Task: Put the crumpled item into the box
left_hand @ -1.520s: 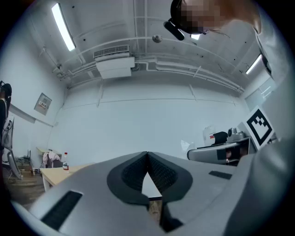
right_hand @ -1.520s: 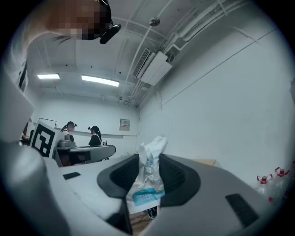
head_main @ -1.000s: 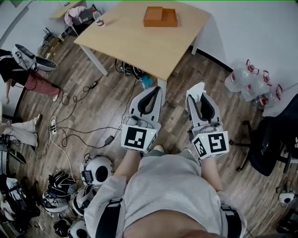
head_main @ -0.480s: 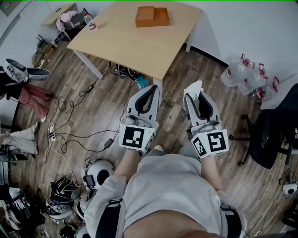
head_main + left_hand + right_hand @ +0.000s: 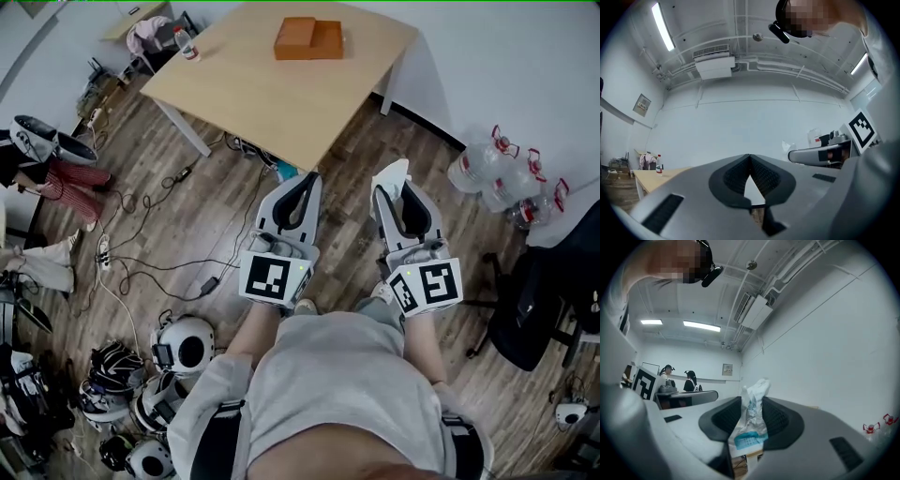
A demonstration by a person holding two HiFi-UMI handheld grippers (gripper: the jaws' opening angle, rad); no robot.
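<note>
An orange box [image 5: 309,39] lies on the far side of the wooden table [image 5: 272,89], well ahead of both grippers. My right gripper [image 5: 390,190] is held over the floor short of the table, shut on a crumpled white wrapper [image 5: 394,175]. In the right gripper view the wrapper [image 5: 751,414], white with blue print, stands pinched between the dark pads [image 5: 776,420] and sticks up past the right gripper [image 5: 752,401] tips. My left gripper [image 5: 307,186] hovers beside it, shut, its left gripper [image 5: 750,158] tips touching with nothing held.
A water bottle [image 5: 190,45] stands at the table's left corner. Large water jugs [image 5: 497,167] and a black office chair [image 5: 539,295] are at the right. Helmets [image 5: 178,349] and cables [image 5: 155,230] lie on the floor at the left, near a seated person [image 5: 47,155].
Both grippers keep their pose and the wrapper stays pinched. The head view has swayed a little, so the table and box shifted slightly in the picture.
</note>
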